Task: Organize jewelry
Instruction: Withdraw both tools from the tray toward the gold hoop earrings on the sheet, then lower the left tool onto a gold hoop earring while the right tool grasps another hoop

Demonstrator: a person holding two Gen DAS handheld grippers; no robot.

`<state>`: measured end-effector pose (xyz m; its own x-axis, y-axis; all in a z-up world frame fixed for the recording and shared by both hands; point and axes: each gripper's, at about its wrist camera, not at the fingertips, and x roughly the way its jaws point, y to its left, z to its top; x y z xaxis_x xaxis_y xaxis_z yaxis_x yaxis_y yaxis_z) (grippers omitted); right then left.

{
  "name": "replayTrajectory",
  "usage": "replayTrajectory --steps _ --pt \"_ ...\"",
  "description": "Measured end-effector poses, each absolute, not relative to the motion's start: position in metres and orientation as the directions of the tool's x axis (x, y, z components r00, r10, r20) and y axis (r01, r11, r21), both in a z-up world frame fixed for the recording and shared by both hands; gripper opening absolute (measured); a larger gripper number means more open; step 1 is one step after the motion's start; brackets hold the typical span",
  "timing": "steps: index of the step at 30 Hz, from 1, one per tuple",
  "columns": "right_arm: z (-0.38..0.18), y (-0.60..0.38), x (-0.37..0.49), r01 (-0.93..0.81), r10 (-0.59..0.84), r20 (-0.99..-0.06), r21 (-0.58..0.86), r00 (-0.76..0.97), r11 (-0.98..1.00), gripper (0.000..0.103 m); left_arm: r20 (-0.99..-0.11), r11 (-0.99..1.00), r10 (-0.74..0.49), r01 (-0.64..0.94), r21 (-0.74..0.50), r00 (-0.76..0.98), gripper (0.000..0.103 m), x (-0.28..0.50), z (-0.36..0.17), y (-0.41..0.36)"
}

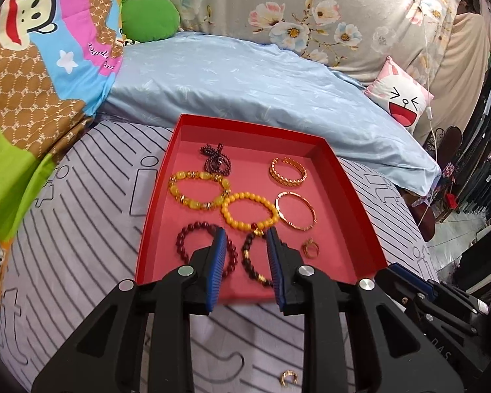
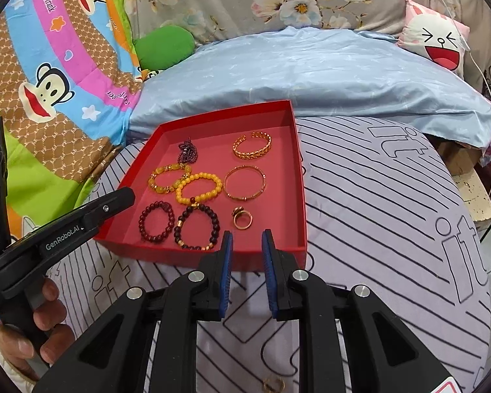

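On a striped bed sheet (image 2: 392,216), a red tray (image 1: 350,193) holds beaded bracelets, gold bangles and a gold ring (image 2: 243,219). The left gripper (image 1: 245,239) hovers over the tray's near end, jaws apart and empty; the right gripper (image 2: 247,242) waits likewise at its front wall. A small gold ring (image 1: 288,378) lies on the sheet outside the tray.

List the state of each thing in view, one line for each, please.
Red cardboard tray: open, lies on the striped bed cover.
Thin gold bangle: flat in the tray.
Small gold ring: in the tray, near its front.
Gold ear cuff: outside the tray, on the cover.
Left gripper: open, empty, over the tray.
Right gripper: open, empty.
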<state>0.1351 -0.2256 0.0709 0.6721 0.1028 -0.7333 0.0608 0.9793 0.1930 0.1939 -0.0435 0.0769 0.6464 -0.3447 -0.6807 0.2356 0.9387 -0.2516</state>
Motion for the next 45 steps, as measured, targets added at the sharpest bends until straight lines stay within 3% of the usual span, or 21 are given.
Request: replayTrajectory --steps 11,24,28,45 --pt "0.063 -0.225 0.090 0.080 0.090 -0.756 0.186 0.648 0.979 0.018 -0.691 0.941 -0.337 0.240 -0.237 0.640 0.031 0.142 0.075 -0.034" --pt "0.023 -0.225 0.047 0.101 0.051 -0.816 0.133 0.575 0.986 0.018 -0.753 0.943 -0.332 0.228 -0.244 0.568 0.031 0.092 0.036 -0.025" --pt "0.020 -0.224 0.042 0.101 0.037 -0.815 0.116 0.578 0.988 0.031 -0.764 0.944 -0.327 0.221 -0.244 0.557 0.032 0.083 0.028 -0.022" --pt "0.009 -0.218 0.050 0.097 0.018 -0.820 0.090 0.572 0.991 0.027 -0.783 0.944 -0.328 0.221 -0.246 0.529 0.034 0.078 0.017 -0.025"
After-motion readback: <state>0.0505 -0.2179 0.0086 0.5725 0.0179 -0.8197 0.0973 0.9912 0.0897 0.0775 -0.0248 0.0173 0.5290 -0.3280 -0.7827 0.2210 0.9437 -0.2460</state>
